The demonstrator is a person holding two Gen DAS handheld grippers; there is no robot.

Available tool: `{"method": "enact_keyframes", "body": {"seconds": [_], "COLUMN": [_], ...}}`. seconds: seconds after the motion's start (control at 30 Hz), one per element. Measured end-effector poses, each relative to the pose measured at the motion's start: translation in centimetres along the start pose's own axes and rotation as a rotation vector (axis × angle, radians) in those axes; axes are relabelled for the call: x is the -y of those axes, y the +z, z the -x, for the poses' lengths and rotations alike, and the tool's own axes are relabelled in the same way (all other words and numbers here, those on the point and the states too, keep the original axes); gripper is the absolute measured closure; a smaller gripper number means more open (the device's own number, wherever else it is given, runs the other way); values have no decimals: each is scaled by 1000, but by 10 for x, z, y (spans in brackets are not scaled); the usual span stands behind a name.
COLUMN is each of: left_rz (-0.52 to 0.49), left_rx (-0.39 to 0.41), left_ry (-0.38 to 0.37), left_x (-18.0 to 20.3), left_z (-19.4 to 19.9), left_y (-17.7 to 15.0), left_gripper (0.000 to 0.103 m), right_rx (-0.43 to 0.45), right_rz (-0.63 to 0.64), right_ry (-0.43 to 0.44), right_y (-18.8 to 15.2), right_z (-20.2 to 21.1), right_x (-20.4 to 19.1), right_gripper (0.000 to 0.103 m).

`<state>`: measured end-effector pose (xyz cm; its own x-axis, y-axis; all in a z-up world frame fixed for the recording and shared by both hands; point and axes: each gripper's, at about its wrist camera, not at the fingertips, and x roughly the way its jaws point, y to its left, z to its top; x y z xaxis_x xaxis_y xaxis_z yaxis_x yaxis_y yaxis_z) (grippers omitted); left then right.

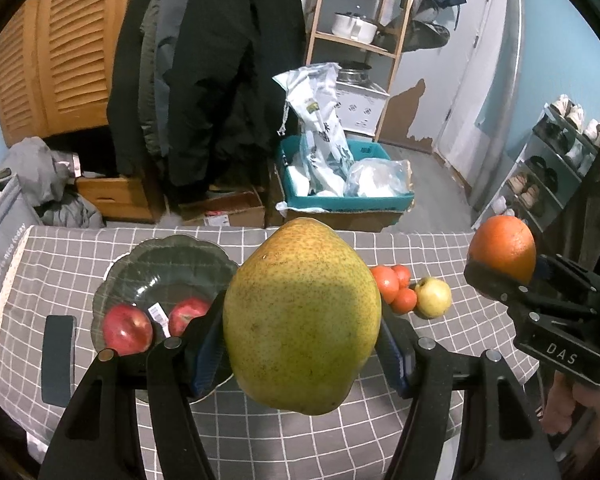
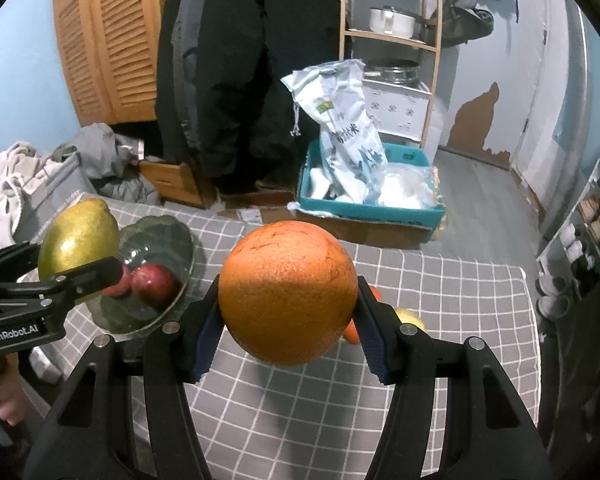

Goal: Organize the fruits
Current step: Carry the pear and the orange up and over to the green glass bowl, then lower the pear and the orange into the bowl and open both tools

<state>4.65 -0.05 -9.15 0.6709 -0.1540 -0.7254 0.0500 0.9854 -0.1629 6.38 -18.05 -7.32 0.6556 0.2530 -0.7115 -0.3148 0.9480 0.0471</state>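
Left gripper (image 1: 302,354) fingers are clamping the pear (image 1: 302,314), right gripper (image 2: 288,334) fingers squeezing the orange (image 2: 288,292), both hanging clear above the tabletop (image 1: 380,432), probably heading for the glass bowl (image 1: 160,264).

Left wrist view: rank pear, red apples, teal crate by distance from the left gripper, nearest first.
1. pear: held between the fingers of the left gripper, centre of view.
2. red apples: in the glass bowl on the table, lower left.
3. teal crate: on the floor beyond the table's far edge, upper centre.
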Motion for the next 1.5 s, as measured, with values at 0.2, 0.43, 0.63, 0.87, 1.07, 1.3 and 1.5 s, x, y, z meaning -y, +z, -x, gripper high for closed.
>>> {"method": "enact_keyframes", "body": {"seconds": [0.2,0.43,0.63,0.87,1.07,1.3,1.5], "left_rz": [12,42,68,121,133,175,222], "left_rx": [9,20,17,-3,-39,-91,-141], "left_ry": [10,34,64,86,118,143,163], "left_x": [-13,-35,-61,-96,-121,-151,-175], "left_z": [6,10,10,4,-13,-41,-67], "left_y": [1,4,8,10,12,7,1], "left_gripper": [35,35,35,35,35,35,35], "right_rx": [5,2,-12,-42,-76,-148,-203], "right_rz": [13,22,36,46,55,52,60], "right_ry": [19,56,84,130,157,202,235], "right_y": [7,18,29,40,48,54,53], "right_z": [-3,-13,-28,-53,-84,-127,-159], "right_x": [-14,-32,-50,-72,-92,-111,-128], "right_gripper": [43,43,43,43,43,43,43]}}
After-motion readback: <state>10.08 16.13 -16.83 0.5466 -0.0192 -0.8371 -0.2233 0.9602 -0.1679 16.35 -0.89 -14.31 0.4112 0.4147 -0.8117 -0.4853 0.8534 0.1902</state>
